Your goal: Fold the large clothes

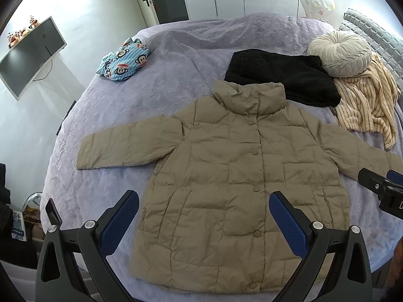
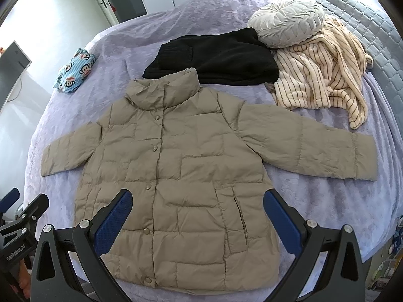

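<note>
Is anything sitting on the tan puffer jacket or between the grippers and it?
Nothing visible. The tan puffer jacket lies flat and uncovered; the black garment only sits behind its collar. Both the left hand-held gripper and right hand-held gripper are open directly above it.

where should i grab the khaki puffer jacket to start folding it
Take the khaki puffer jacket by its sleeve cuffs, each tongs coming in from its own outer side: left tongs to the left cuff, right tongs to the right cuff. The jacket lies flat, buttoned, sleeves spread outward, so the cuffs are free edges that should fold inward.
</note>
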